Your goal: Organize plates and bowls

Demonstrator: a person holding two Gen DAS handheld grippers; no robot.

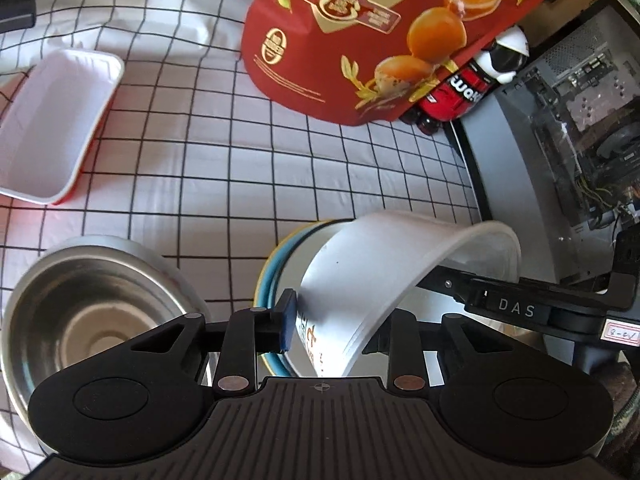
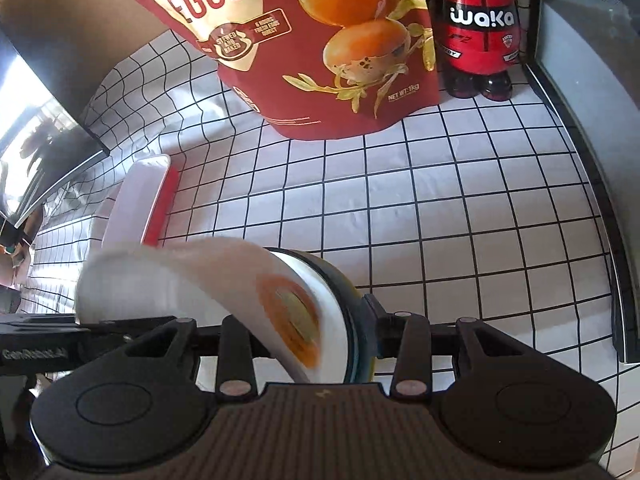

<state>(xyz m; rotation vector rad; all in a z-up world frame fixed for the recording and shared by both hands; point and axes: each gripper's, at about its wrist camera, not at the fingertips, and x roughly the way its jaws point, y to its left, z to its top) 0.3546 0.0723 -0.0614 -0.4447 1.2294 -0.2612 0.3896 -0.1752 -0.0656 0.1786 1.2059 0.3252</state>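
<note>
the left tongs (image 1: 326, 330) reach low over the bench (image 1: 224, 168), pinching the near rim of a tilted white bowl (image 1: 376, 276); one blue-padded finger (image 1: 288, 320) presses the bowl's outer wall, while the other finger is hidden behind the rim. the right tongs (image 2: 316, 340), seen from the left wrist view as a black arm marked "das" (image 1: 516, 309), come in from the opposite side and clamp the same stack: the white bowl's wall and the rim of a pale plate with a dark blue and yellow edge (image 2: 340, 320) both sit between their fingers.

the white bowl is tipped steeply on its side above the plate, its hollow facing away from the left wrist camera; orange print (image 2: 296, 320) shows on its outer wall, too blurred to read. a steel bowl (image 1: 92, 312) stands upright just left of the stack. a white rectangular tray with a red outside (image 1: 56, 124) lies further off on the black-gridded white cloth.

at the back stands a red pouch (image 2: 320, 40) lettered "eggs", "stewed and baked" and "net wt: 1kg", pictured with brown eggs. beside it is a red-and-black bottle (image 2: 480, 32) branded "waka". a grey computer case (image 1: 560, 120) flanks the bench on the right.
</note>
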